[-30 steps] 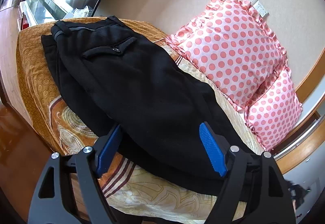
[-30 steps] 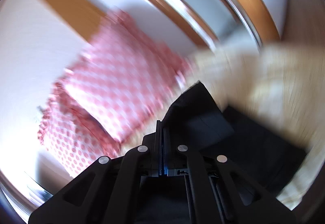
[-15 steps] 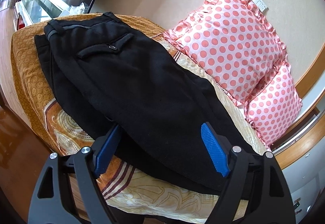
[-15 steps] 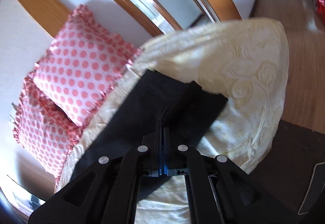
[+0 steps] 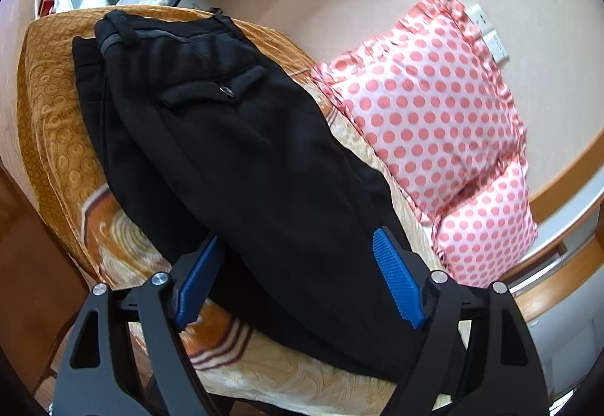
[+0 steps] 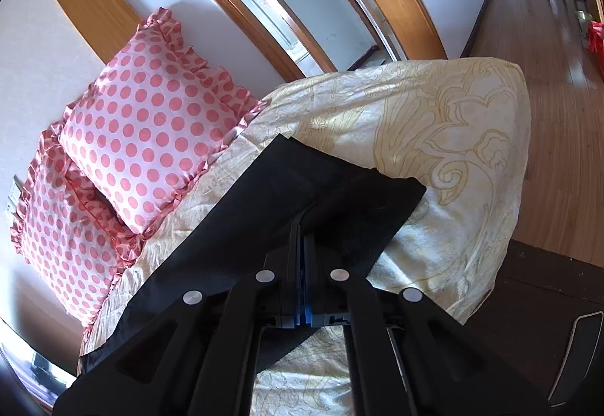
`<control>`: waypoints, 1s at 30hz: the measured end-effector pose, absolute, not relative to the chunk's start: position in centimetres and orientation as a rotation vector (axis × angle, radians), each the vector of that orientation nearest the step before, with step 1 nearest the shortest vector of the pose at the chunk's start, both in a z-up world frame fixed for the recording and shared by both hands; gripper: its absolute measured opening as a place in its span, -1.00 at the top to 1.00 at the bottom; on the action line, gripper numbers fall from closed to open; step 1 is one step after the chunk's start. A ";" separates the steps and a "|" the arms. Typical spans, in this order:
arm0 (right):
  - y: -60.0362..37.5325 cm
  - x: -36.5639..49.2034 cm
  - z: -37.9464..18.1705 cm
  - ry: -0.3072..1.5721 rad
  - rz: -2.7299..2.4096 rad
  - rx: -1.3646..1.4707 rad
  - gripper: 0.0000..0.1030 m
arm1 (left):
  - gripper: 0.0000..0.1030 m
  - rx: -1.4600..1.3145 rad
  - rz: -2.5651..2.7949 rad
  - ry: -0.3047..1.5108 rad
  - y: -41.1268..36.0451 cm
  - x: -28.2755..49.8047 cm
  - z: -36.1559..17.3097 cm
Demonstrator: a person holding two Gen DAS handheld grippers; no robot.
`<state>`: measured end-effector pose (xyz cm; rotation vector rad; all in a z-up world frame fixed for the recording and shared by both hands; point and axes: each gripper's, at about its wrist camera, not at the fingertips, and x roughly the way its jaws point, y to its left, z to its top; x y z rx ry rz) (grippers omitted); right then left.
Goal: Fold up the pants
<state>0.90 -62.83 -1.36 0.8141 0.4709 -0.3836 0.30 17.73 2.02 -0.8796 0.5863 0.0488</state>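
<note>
Black pants (image 5: pixel 241 167) lying lengthwise on the bed (image 5: pixel 49 106), already doubled leg over leg, back pocket (image 5: pixel 211 91) facing up, waistband at the far end from the left gripper (image 5: pixel 298 278). Stretching from there back toward the left jaws and passing between and beneath them, apparently so the cloth stays flat and straight for the next fold.

Left jaws standing wide apart, blue pads (image 5: pixel 396 280) on either side of the leg section, not visibly pressing on it; reading as poised to steady or catch the middle of the garment, though actual contact is hard to tell.

Right gripper (image 6: pixel 302 227) clamped tight on the pants near the cuff end, jaws drawn fully together with a pinch of black fabric rising into them. Cuffs (image 6: pixel 377 204) fanning out just beyond the jaw tips, 1 leg end offset slightly from the other. Holding here most likely to carry the hem end over toward the waistband and halve the length.

Beyond the pants: cream patterned bedspread (image 6: pixel 453 136) spreading ahead and to the right of the right jaws, orange patterned part of the bed beyond the left jaws. 2 pink polka-dot pillows (image 5: pixel 426 114) propped against the wall, right of the left jaws and left of the right jaws, near the pants but apart from them. Wooden floor (image 6: pixel 547 57) far off past the bed edge.
</note>
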 end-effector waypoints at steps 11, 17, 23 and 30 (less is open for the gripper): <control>-62.8 0.2 -1.7 0.449 -0.390 0.841 0.98 | 0.84 -0.814 0.173 0.532 18.2 -2.1 2.6; -62.6 -0.1 -2.0 0.461 -0.419 0.828 0.98 | 0.84 -0.738 0.217 0.544 17.5 -3.0 2.4; -62.2 0.0 -2.3 0.486 -0.438 0.809 0.97 | -0.02 -0.739 0.189 0.559 17.5 -2.9 1.8; -61.4 -1.5 -1.2 0.484 -0.585 0.738 0.36 | -0.79 -0.506 0.318 0.379 14.6 -5.3 6.4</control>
